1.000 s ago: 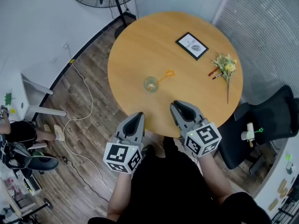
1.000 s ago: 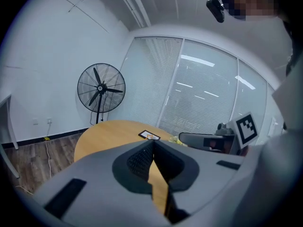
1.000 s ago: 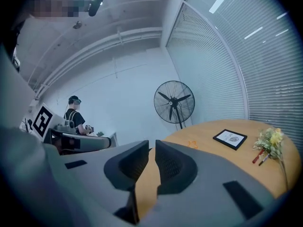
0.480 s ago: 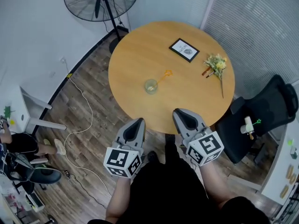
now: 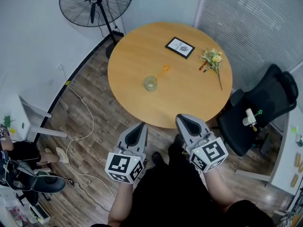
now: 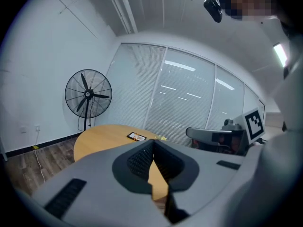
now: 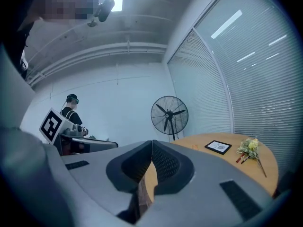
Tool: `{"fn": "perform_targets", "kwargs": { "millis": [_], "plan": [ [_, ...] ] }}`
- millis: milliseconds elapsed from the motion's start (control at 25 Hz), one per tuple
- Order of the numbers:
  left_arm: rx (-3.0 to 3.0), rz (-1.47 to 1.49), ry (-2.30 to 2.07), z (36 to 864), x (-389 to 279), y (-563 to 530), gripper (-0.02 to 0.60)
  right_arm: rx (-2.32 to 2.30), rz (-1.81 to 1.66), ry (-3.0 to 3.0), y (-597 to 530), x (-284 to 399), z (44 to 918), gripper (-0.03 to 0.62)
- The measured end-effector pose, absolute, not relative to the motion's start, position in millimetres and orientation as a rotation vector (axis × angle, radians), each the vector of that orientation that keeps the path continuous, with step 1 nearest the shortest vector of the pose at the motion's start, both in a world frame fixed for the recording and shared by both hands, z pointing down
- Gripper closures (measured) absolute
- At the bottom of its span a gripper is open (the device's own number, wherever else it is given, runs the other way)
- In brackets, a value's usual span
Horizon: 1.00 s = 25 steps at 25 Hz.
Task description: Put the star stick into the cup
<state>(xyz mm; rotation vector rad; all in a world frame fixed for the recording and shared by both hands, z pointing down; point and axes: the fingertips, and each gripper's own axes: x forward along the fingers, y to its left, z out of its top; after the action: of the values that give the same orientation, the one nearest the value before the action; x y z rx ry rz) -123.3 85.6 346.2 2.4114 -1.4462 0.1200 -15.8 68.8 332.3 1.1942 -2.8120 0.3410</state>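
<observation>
One cup (image 5: 151,83), one star stick (image 5: 163,71) at its 1 o'clock; your left gripper (image 5: 140,126) and right gripper (image 5: 182,119) stay closed, empty, at 6 o'clock.

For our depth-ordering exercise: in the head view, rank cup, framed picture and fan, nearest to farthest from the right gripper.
From the right gripper:
1. Cup, middle-left of the table.
2. Framed picture, table's far side.
3. Fan, floor beyond the table.
</observation>
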Motion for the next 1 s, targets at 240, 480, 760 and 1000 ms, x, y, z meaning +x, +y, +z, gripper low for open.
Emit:
{"fn": "perform_targets", "kwargs": {
  "millis": [240,480,760,1000],
  "plan": [
    [2.427,0.108,-1.443,342.6,-120.7,95.6,0.583,1.187,0.328,-2.825,83.6,-13.0,328.8,0.584],
    [2.423,0.081,-1.465,339.0,-113.3,97.0,0.583,1.146,0.305,-2.828,87.9,-4.4,329.9,0.585],
    [2.400,0.088,-1.480,341.2,-119.7,97.2,0.583,1.140,0.347,-2.826,86.4,-8.3,334.5,0.585],
    [2.399,0.099,-1.478,344.1,-119.5,99.1,0.583,1.141,0.346,-2.829,88.1,-8.9,334.6,0.585]
  ]
}}
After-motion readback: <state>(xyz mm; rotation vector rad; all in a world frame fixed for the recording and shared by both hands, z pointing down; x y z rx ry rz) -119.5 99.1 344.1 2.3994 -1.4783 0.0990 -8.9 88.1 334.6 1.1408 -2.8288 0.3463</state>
